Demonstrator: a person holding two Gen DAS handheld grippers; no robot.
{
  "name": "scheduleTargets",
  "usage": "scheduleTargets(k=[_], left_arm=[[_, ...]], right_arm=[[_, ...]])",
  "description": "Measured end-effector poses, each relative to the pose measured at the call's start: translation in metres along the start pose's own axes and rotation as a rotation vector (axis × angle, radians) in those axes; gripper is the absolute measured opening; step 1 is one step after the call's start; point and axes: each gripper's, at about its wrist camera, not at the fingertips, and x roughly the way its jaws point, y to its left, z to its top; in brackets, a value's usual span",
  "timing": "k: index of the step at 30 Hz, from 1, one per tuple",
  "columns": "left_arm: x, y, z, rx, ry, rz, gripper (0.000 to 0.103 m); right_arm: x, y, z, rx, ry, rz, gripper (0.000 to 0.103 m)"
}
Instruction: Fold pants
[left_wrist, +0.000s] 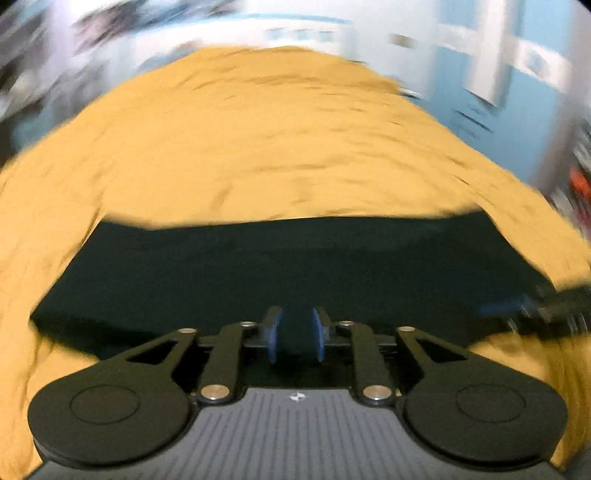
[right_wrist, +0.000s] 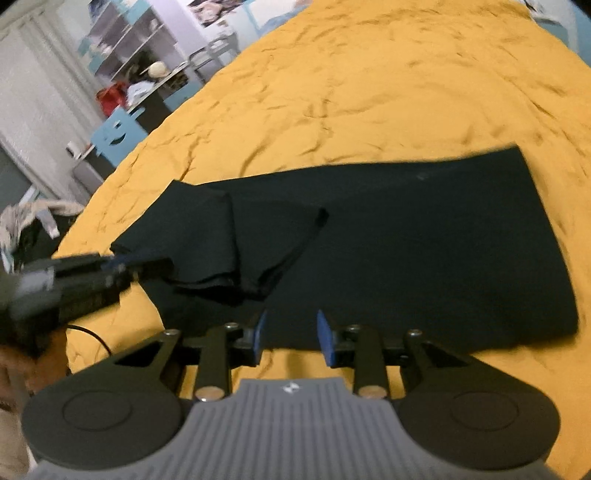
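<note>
Both tools, left (left_wrist: 296, 339) and right (right_wrist: 290, 338), gape empty over dark pants (right_wrist: 406, 251) on a mustard bedspread (right_wrist: 369, 92).

Beyond the folded dark fabric pants (right_wrist: 406, 236), wrinkled mustard-yellow bed cover (right_wrist: 369, 92) lies bare and open to its far edge. Left of the pants, the left tongs (right_wrist: 122, 264) block the way; cluttered shelves (right_wrist: 122, 48) stand beyond that bedside.

Blur and cut-offs, both wrist views

Left view smeared by motion: room bg unreadable, right gripper (left_wrist: 535, 302) a dark streak at frame edge, jaw state n/a. Right view: left gripper (right_wrist: 122, 267) blurred, body cut off at left; shelf (right_wrist: 129, 48) items too small to ID.
</note>
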Motion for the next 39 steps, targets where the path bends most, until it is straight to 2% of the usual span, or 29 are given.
scheduleTargets(k=[2,4,7,10,13,17,21,23,25,27,29,35,39], left_arm=[[0.012,0.023,0.006,-0.133,0.027,-0.045,0.032],[0.028,0.03,0.009,-0.201,0.064,-0.082,0.033],[0.04,0.029,0.008,-0.219,0.097,-0.102,0.033],[0.042,0.023,0.008,-0.191,0.085,-0.099,0.002],[0.031,0.015,0.011,-0.157,0.038,-0.113,0.001],[0.029,-0.003,0.036,-0.118,0.0,-0.192,0.001],[0.053,-0.019,0.063,-0.105,0.033,-0.28,0.003],[0.068,-0.025,0.072,-0.109,0.06,-0.318,0.012],[0.074,-0.03,0.075,-0.113,0.07,-0.336,0.014],[0.068,-0.03,0.074,-0.111,0.047,-0.339,0.019],[0.059,-0.023,0.068,-0.116,0.029,-0.319,0.02],[0.037,0.003,0.047,-0.087,0.008,-0.156,0.02],[0.028,0.021,0.035,-0.135,0.012,-0.121,0.02]], right_arm=[[0.008,0.006,0.006,-0.025,-0.002,-0.017,0.027],[0.016,0.006,0.013,-0.017,-0.002,-0.031,0.027],[0.023,0.009,0.021,-0.034,-0.012,-0.063,0.027],[0.028,0.01,0.024,-0.062,-0.012,-0.086,0.027],[0.032,0.01,0.026,-0.083,-0.01,-0.114,0.027],[0.033,0.006,0.03,-0.081,-0.016,-0.138,0.027],[0.034,0.003,0.032,-0.07,-0.02,-0.141,0.027],[0.034,0.001,0.032,-0.062,-0.017,-0.141,0.027],[0.034,0.001,0.032,-0.055,-0.018,-0.139,0.027],[0.032,0.0,0.033,-0.045,-0.025,-0.121,0.027],[0.03,0.001,0.034,-0.032,-0.038,-0.096,0.027],[0.048,0.001,0.044,0.026,-0.048,-0.015,0.027],[0.068,-0.006,0.047,0.129,-0.025,0.037,0.027]])
